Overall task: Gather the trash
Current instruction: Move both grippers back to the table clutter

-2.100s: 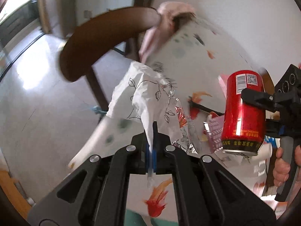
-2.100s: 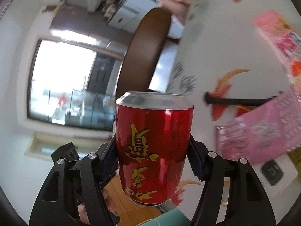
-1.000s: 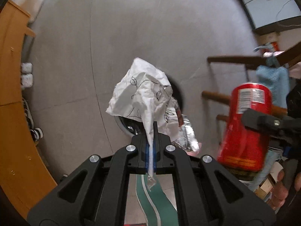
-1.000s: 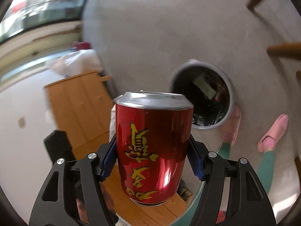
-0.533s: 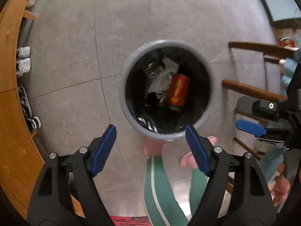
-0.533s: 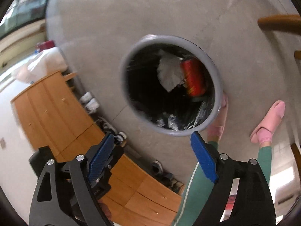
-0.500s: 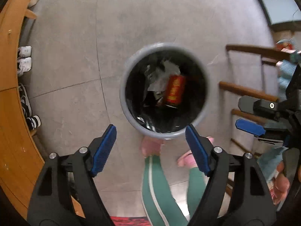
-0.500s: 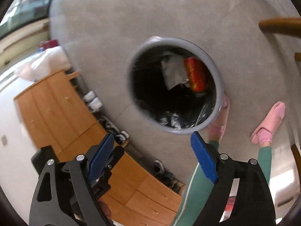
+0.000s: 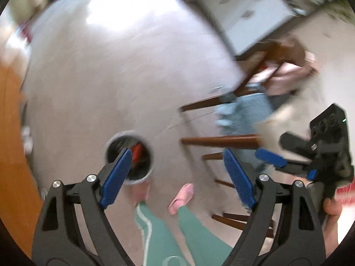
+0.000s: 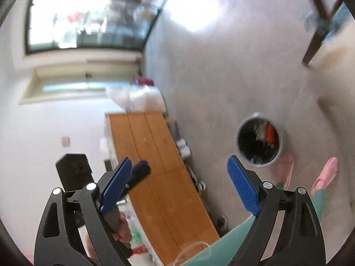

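Above the grey floor (image 9: 111, 71), the left gripper (image 9: 177, 173) and right gripper (image 10: 179, 184) both gape with nothing between their blue pads, while the red can (image 10: 270, 133) lies inside the grey trash bin (image 10: 278, 155) beside the pink slippers (image 10: 325, 173), its lettering too blurred to read.

L claw (image 9: 177, 175) & R claw (image 10: 179, 184) both spread, empty.

the grey floor (image 9: 111, 66) carries a round grey bin (image 10: 278, 155) holding a red can (image 10: 270, 132), two pink slippers (image 9: 180, 198) beside it, and brown chair legs (image 9: 219, 140).
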### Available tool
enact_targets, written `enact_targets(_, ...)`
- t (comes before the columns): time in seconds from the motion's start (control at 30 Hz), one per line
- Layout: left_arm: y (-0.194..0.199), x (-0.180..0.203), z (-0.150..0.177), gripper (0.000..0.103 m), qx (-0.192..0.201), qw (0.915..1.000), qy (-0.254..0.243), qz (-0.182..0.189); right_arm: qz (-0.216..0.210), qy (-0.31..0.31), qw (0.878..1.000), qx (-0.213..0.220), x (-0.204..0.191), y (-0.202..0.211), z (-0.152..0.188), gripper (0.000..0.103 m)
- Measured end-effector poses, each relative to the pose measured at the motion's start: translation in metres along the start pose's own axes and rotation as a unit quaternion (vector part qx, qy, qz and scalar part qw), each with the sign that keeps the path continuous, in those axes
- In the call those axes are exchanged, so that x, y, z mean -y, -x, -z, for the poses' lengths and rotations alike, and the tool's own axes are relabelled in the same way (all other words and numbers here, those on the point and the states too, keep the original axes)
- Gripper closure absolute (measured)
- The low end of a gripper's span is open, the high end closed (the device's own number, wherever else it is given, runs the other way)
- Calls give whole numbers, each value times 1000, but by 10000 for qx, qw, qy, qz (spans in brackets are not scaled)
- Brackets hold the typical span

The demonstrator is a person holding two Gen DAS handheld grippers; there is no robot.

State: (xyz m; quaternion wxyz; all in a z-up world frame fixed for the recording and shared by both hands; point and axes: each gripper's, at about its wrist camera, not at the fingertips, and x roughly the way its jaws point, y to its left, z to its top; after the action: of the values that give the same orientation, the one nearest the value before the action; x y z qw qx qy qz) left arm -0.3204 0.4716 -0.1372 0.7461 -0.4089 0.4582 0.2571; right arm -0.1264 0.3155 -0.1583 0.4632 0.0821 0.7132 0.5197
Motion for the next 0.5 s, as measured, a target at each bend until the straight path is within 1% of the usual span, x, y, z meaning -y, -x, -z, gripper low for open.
enact_targets(0.03, 5, 23, -6, 17, 28, 9997, -232, 111, 53, -62, 9997, 240, 4, 28, 4, 15)
enact_targets(0.07, 8, 54, -12, 16, 49, 9979, -582, 295, 72, -132, 9988, 473, 10, 54, 8, 15)
enact_targets(0.1, 6, 78, -16, 15, 24, 9954, -859, 423, 124, -271, 9964, 795, 20, 89, 15, 15)
enact_targets(0.17, -6, 133, -20, 15, -141, 9880, -1404, 623, 174, -486, 9895, 1351, 40, 140, 30, 14)
enact_targets(0.2, -14, 163, -19, 15, -263, 9824, -1660, 818, 264, -697, 9821, 1731, 56, 176, 44, 14)
enact_targets(0.23, -22, 192, -18, 14, -401, 9755, -1919, 1001, 296, -814, 9777, 1915, 68, 192, 51, 14)
enact_targets(0.27, -27, 213, -15, 14, -495, 9707, -2096, 1062, 333, -993, 9709, 2153, 83, 214, 61, 14)
enact_targets(0.3, -33, 237, -11, 14, -570, 9641, -2350, 1101, 392, -1235, 9615, 2422, 102, 239, 75, 14)
enact_targets(0.33, -41, 270, -5, 12, -646, 9524, -2732, 1192, 425, -1430, 9535, 2620, 118, 258, 88, 14)
enact_targets(0.43, -57, 326, 14, 9, -781, 9314, -3304, 1312, 533, -1954, 9309, 3039, 161, 300, 125, 14)
enact_targets(0.47, -64, 351, 24, 9, -831, 9225, -3525, 1337, 542, -2070, 9251, 3137, 172, 306, 136, 14)
enact_targets(0.5, -69, 369, 28, 9, -864, 9163, -3684, 1309, 501, -2262, 9154, 3293, 185, 319, 147, 14)
